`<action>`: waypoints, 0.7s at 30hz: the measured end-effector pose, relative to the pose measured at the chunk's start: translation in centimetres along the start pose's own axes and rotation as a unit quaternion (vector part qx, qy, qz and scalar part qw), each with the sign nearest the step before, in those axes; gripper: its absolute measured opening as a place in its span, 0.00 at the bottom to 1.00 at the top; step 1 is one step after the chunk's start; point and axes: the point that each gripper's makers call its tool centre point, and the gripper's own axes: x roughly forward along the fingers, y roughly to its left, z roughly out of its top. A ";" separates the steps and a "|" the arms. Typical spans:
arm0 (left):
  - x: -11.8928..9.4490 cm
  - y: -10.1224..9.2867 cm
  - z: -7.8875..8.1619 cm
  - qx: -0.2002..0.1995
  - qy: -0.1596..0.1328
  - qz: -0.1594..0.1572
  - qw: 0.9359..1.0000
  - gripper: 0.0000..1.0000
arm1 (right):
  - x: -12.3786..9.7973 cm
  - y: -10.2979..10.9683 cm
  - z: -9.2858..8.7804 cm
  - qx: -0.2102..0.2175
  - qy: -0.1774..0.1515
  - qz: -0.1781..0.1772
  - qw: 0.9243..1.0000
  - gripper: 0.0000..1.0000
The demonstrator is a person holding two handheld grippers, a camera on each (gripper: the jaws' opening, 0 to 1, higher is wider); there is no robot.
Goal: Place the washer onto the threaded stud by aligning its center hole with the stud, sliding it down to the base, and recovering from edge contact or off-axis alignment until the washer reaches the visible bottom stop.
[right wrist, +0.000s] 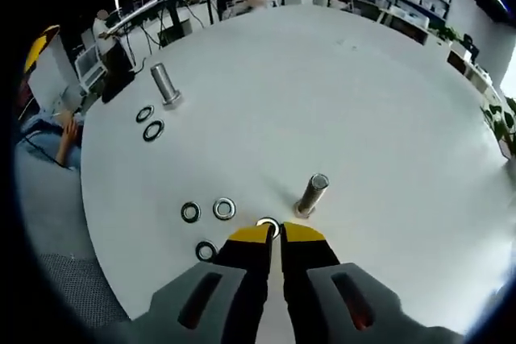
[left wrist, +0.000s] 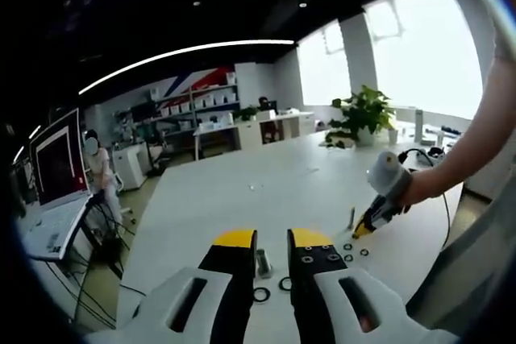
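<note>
My right gripper [right wrist: 276, 234] is down at the white table [right wrist: 363, 102], jaws nearly together on the rim of a steel washer [right wrist: 268, 224] at their tips. Just beyond stands a threaded stud [right wrist: 313, 194], the washer a little short of it and to its left. Three loose washers [right wrist: 224, 209] lie further left. In the left gripper view that same gripper [left wrist: 362, 230] touches the table beside the stud [left wrist: 351, 217]. My left gripper [left wrist: 272, 239] is open, with a second stud [left wrist: 264, 263] standing past its jaws and two black washers [left wrist: 261, 294] next to it.
The second stud [right wrist: 165, 84] and its two washers [right wrist: 150, 122] lie far left in the right gripper view. A potted plant [left wrist: 363, 114] and a black cable [left wrist: 415, 155] sit at the table's far end. A laptop [left wrist: 56, 171] and a person [left wrist: 98, 163] are off to the left.
</note>
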 end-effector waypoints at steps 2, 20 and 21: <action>0.0 0.0 0.0 0.001 0.000 0.001 1.000 0.13 | 0.1 -0.1 -0.1 -0.007 0.001 0.003 1.000 0.06; 0.0 0.2 -0.1 0.003 0.004 0.005 1.000 0.12 | -0.2 -0.4 -0.6 0.015 -0.018 0.011 1.000 0.04; 0.0 0.2 -0.1 0.003 0.004 0.005 1.000 0.12 | -0.4 -0.4 -0.6 0.018 -0.019 0.011 1.000 0.04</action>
